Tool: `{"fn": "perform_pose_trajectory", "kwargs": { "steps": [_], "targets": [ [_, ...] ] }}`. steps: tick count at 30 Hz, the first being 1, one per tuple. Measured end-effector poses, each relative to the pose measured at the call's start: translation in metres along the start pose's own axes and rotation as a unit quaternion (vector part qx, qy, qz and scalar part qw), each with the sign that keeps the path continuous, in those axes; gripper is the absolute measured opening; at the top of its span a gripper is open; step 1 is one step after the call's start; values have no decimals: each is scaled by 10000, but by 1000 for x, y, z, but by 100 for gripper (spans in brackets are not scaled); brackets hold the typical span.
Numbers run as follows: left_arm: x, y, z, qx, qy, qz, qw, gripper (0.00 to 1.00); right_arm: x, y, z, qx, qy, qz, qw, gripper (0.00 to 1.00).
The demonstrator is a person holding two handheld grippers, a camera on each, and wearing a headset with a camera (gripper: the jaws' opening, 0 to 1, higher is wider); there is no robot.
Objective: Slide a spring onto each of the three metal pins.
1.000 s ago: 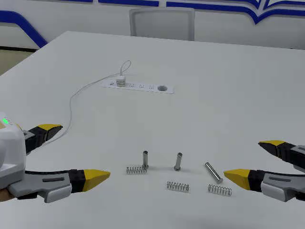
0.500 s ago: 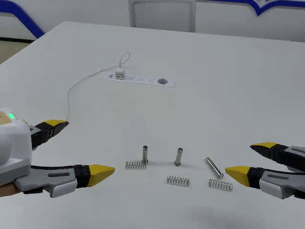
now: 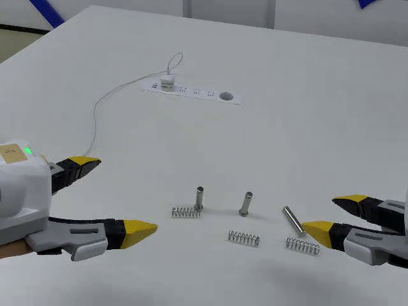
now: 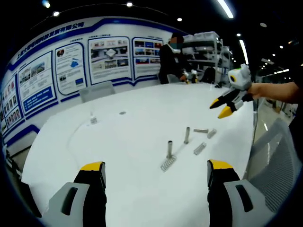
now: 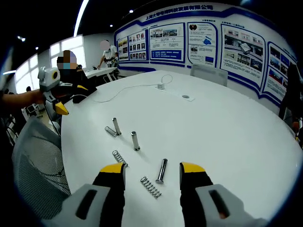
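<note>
- Springs, three of them, lie flat on the white table (image 3: 306,127), none yet on a pin. The left spring (image 3: 185,211) reaches the foot of the left pin (image 3: 199,197). The middle spring (image 3: 244,238) lies just in front of the middle pin (image 3: 246,203). The right spring (image 3: 303,246) lies just beside the right pin (image 3: 293,220).
- The left and middle pins stand upright. The right pin lies on its side, so it would likely need lifting or steadying before a spring can go on.
- Each spring sits near its own pin, seemingly paired up for easy threading.
- The right gripper (image 3: 326,214) hovers close to the right pin and spring, jaws parted and empty, probably lined up to begin there.
- The left gripper (image 3: 118,194) hangs well off to the left, jaws spread wide, holding nothing.
- A power strip (image 3: 194,93) with a white plug (image 3: 167,81) and cable (image 3: 95,127) lies farther back.
- Wall posters (image 4: 71,61) carry writing too small to read. A tan sticker (image 3: 9,152) on the left gripper is also unreadable.
</note>
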State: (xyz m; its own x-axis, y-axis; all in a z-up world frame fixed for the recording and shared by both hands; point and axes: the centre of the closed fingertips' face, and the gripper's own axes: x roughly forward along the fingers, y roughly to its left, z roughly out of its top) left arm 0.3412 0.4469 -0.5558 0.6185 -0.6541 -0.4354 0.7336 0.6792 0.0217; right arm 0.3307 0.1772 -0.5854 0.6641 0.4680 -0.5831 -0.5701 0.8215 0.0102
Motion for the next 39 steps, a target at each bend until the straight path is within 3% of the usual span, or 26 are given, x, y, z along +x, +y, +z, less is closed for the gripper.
{"fn": "perform_pose_trajectory", "kwargs": {
  "steps": [14,17,24,33,39],
  "targets": [
    [13,-2,-2,-145,-30,-125,9998,88,23,-6,-13,155,181,-151,9996,42],
    [15,-3,-1,-161,-42,-138,9998,88,30,-4,-14,32,274,-127,9995,42],
    [14,-9,8,-299,-313,-279,9987,89,43,-18,-14,206,298,-385,9986,36],
    [15,-12,11,-345,-366,-351,9981,89,57,-22,-22,67,529,-427,9977,32],
    [15,-18,13,-301,-377,-450,9978,89,67,-21,-25,169,584,-404,9973,28]
  ]
}}
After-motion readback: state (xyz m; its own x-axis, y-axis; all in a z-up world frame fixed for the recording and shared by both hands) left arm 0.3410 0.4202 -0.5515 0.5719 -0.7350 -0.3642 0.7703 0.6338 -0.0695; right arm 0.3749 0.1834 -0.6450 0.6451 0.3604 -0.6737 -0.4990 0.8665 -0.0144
